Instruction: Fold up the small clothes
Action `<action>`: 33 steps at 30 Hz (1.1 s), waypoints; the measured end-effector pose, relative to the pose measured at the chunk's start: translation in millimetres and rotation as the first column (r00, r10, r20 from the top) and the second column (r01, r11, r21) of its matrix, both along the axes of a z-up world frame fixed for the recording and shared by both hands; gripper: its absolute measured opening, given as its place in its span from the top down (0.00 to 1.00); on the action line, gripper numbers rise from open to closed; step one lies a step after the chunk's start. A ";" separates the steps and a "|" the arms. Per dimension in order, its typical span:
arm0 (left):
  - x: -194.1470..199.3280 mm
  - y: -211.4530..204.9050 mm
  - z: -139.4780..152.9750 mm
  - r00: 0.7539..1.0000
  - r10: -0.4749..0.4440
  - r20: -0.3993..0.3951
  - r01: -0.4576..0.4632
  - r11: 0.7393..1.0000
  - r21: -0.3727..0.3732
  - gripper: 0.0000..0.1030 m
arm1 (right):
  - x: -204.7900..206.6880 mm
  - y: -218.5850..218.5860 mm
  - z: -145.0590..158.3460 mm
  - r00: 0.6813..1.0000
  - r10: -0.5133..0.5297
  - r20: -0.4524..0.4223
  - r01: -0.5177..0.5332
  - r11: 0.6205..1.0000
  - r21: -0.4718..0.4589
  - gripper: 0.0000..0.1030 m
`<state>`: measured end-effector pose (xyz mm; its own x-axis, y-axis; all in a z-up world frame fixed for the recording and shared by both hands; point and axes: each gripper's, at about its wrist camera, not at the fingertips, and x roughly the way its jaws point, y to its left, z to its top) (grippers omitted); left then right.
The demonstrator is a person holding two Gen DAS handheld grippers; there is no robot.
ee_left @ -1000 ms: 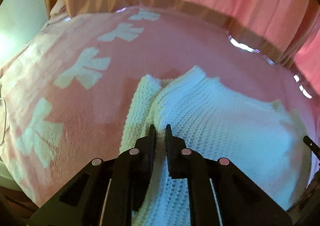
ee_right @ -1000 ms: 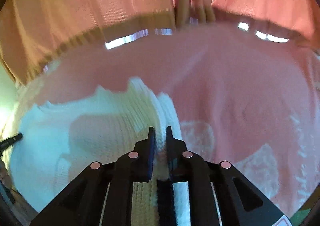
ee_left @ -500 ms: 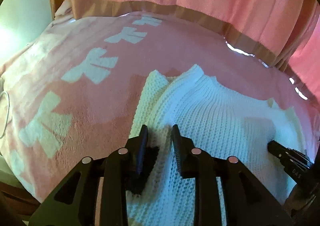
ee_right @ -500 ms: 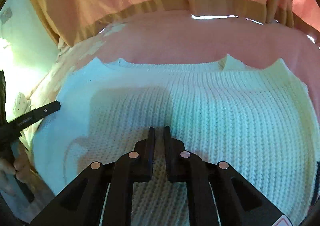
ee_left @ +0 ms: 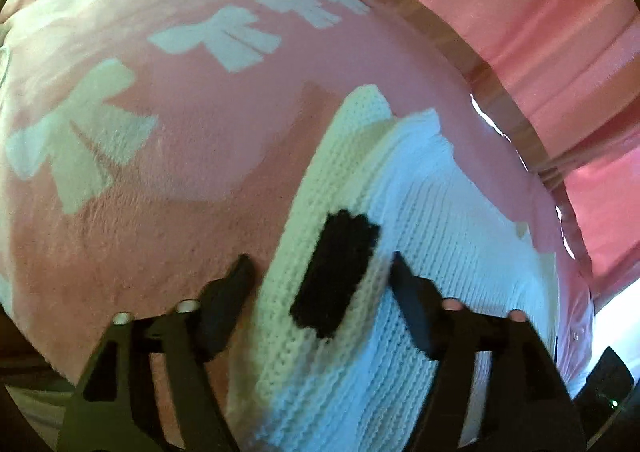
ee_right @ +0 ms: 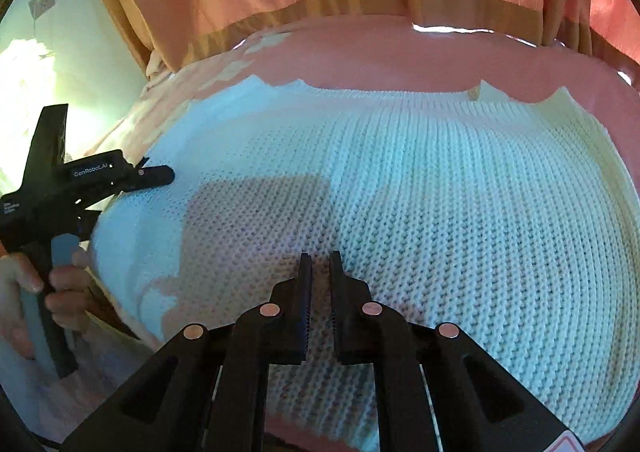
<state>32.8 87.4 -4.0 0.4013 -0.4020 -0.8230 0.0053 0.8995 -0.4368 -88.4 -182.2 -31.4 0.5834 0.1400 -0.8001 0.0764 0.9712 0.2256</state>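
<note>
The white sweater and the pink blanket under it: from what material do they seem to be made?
White sweater: chunky knitted yarn, matte, with clear rows of raised stitches; wool, cotton or acrylic cannot be told. The black patch on it looks knitted too. Pink blanket: soft, fuzzy fleece-like fabric, probably plush, judging by its short nap and the white bow pattern.

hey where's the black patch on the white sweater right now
In the left wrist view the black patch sits on the white sweater's left folded edge, between the open left gripper's fingers, beside the pink blanket.

Left tool (ee_left: 320, 272) spread wide — released sweater (ee_left: 420, 252); black patch now exposed.
</note>
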 end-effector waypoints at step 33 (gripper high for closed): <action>-130.8 -224.9 80.3 0.871 -0.429 0.240 0.418 0.903 0.097 0.38 | -110.6 -138.6 66.9 0.981 -0.190 0.047 0.179 0.968 0.176 0.55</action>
<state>-98.0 -137.5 76.3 0.3943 -0.5481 -0.7376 0.4939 0.8033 -0.3329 -199.0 -320.8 35.4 0.6602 0.1558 -0.7347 0.2315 0.8884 0.3964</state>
